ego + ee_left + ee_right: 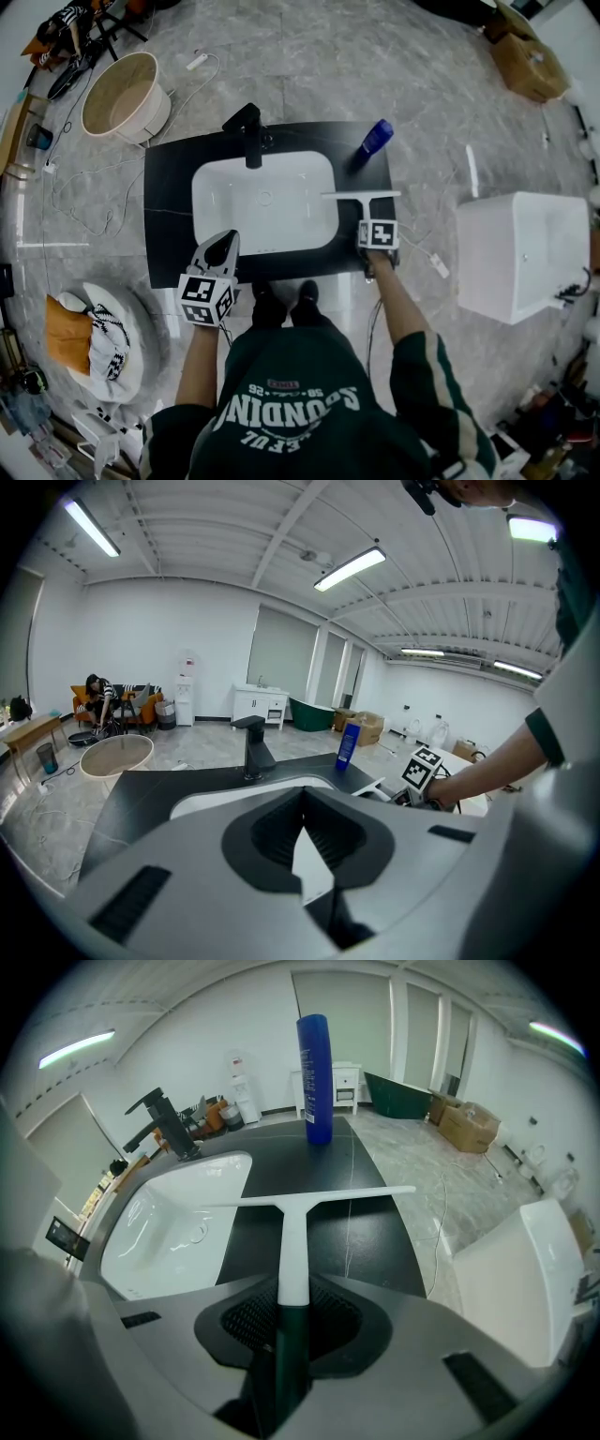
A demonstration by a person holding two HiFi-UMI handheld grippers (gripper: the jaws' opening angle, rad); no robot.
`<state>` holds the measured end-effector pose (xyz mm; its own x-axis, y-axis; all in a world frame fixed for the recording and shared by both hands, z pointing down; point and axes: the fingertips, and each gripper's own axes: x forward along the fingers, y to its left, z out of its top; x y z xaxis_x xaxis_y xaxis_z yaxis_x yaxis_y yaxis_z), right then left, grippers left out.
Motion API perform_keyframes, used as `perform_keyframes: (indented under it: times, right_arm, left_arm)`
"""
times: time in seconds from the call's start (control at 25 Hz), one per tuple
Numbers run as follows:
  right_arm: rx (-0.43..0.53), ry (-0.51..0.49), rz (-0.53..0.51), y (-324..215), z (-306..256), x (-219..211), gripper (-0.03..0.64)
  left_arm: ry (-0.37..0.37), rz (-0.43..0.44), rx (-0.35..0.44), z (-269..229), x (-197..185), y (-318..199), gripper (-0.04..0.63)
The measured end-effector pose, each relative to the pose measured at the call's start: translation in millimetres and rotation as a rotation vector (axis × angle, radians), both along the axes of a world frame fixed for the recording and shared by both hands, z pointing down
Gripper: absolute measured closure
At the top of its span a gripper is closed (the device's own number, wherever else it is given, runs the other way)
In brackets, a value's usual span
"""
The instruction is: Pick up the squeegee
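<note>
Right gripper (286, 1321) jaws seem clamped on the dark handle of the squeegee (292, 1241), though pad contact is hard to confirm. Its blade lies just ahead on the black counter (375, 1232). It is likely light, stiff, smooth plastic, so the handle suits gripping. Left gripper (302, 803) is closed and empty.

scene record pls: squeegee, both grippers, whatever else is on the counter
squeegee: on the black counter at the white sink's right rim, blade away from the person
right gripper: jaws closed on the squeegee's dark handle end
left gripper: jaws together, nothing between them, at the counter's front edge
blue bottle: upright, beyond the blade, not touching it
faucet: black, behind the basin
</note>
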<state>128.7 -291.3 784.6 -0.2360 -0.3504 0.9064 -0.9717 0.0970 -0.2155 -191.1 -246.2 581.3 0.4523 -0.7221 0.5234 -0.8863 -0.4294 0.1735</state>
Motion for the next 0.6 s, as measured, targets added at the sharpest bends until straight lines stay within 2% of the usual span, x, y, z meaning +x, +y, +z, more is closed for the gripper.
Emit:
perform_keyframes:
  times: [0.32, 0.48, 0.6]
  right_arm:
    - [0.034, 0.008, -0.032, 8.3, -13.3, -9.5, 0.531]
    - [0.080, 0.106, -0.041, 10.1, -15.8, 5.0, 0.531]
    - [0.109, 0.097, -0.057, 12.1, -26.0, -6.1, 0.531]
  left_arm:
    - [0.005, -0.005, 0.015, -3.9, -5.6, 8.6, 0.593]
    - [0.009, -0.003, 0.031, -8.4, -7.9, 11.0, 0.594]
    - [0.012, -0.009, 0.045, -11.5, -12.7, 11.9, 0.593]
